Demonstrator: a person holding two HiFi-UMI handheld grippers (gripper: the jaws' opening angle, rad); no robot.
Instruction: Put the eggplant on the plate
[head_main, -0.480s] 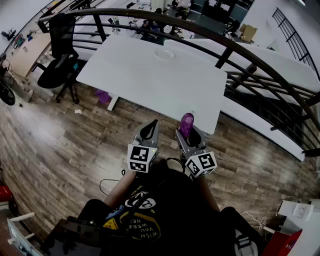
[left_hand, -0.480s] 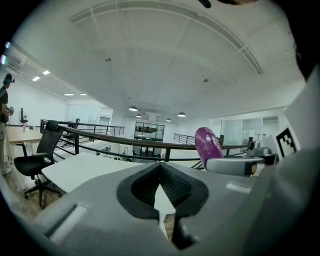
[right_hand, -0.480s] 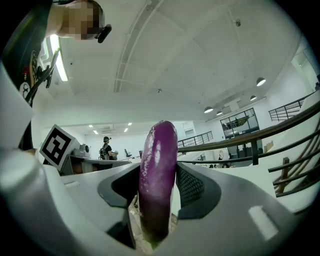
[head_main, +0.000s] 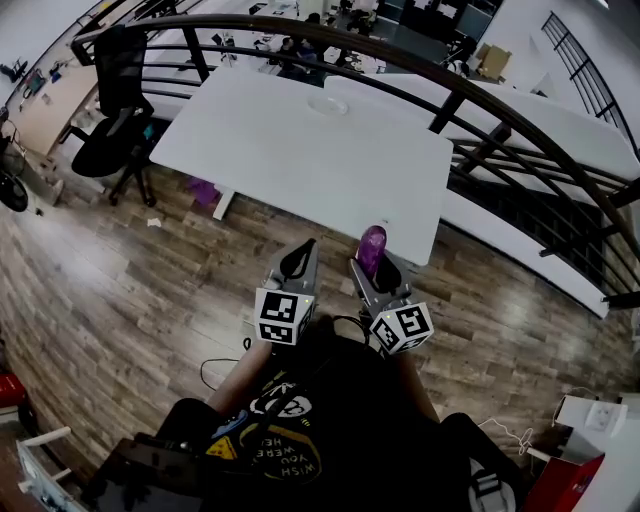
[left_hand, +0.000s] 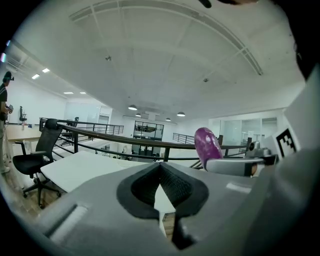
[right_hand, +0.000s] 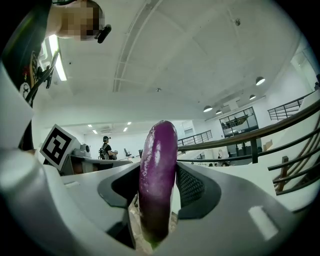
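A purple eggplant (right_hand: 157, 175) stands upright between the jaws of my right gripper (right_hand: 158, 200), which is shut on it. In the head view the eggplant (head_main: 372, 245) sticks up from the right gripper (head_main: 376, 264), in front of the near edge of the white table (head_main: 250, 150). A pale plate (head_main: 328, 105) lies on the far side of that table. My left gripper (head_main: 298, 258) hangs beside the right one with its jaws shut and nothing in them (left_hand: 160, 182). From the left gripper view the eggplant (left_hand: 207, 145) shows to the right.
A curved black railing (head_main: 470, 100) runs behind and to the right of the table. A black office chair (head_main: 118, 120) stands at the table's left end. Wooden floor (head_main: 120, 280) lies between me and the table, with cables near my feet.
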